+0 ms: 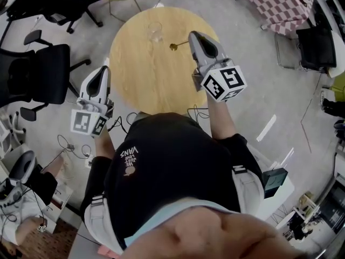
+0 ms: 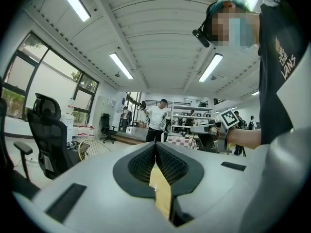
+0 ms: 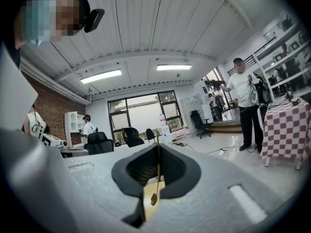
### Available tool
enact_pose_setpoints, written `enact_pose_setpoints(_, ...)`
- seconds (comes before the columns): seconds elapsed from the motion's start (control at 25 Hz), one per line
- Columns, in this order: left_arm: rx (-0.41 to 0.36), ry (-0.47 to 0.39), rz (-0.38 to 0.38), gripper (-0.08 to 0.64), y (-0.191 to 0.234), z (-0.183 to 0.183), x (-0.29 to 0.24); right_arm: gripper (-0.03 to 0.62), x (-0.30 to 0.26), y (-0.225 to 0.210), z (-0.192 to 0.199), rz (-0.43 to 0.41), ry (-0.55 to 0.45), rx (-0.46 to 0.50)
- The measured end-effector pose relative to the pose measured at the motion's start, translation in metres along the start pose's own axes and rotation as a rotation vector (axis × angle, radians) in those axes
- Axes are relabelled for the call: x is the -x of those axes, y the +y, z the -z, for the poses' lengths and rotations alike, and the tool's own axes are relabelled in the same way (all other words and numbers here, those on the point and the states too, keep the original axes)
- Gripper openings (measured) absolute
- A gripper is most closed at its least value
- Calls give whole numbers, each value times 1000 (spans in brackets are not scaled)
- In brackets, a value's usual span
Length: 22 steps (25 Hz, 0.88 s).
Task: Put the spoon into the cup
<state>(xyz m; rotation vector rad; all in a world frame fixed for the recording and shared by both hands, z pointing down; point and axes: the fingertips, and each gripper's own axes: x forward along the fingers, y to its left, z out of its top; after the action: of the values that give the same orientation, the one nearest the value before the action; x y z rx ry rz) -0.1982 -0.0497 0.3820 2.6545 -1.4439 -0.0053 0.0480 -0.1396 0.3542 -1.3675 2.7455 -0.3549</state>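
The grey left gripper (image 1: 101, 72) hangs beside the round wooden desk (image 1: 145, 80), its fingers pressed together on nothing. The clear glass cup (image 1: 154, 32) stands at the desk's far side. Just right of it, the slim golden spoon (image 1: 178, 45) is pinched in the right gripper's (image 1: 192, 35) closed fingers. This looks like the carrying step; next, the spoon must come over the rim and go down.

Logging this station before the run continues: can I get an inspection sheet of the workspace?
Surface: round wooden table.
Job's things: clear cup stands on the table; spoon beside it, not in it.
Clutter: nothing seen.
Grippers: right gripper shut on the spoon; left gripper shut, empty, off the table's edge.
Cables: loose on the floor.
Surroundings: office chairs, checked tablecloth.
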Motion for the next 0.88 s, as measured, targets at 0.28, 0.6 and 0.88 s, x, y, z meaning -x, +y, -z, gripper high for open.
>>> enact_pose_setpoints(0.28, -8, 8, 44, -3, 17, -1, -15, -2, -15, -8, -4, 46, -34, -3)
enact_pose_setpoints(0.6, -11, 9, 92, -3, 33, 0, -36, -3, -36, -20, 0, 95, -46, 17)
enact_pose_setpoints(0.88, -4, 16, 96, -3, 43, 5, -37, -3, -57, -25, 9, 109, -47, 7)
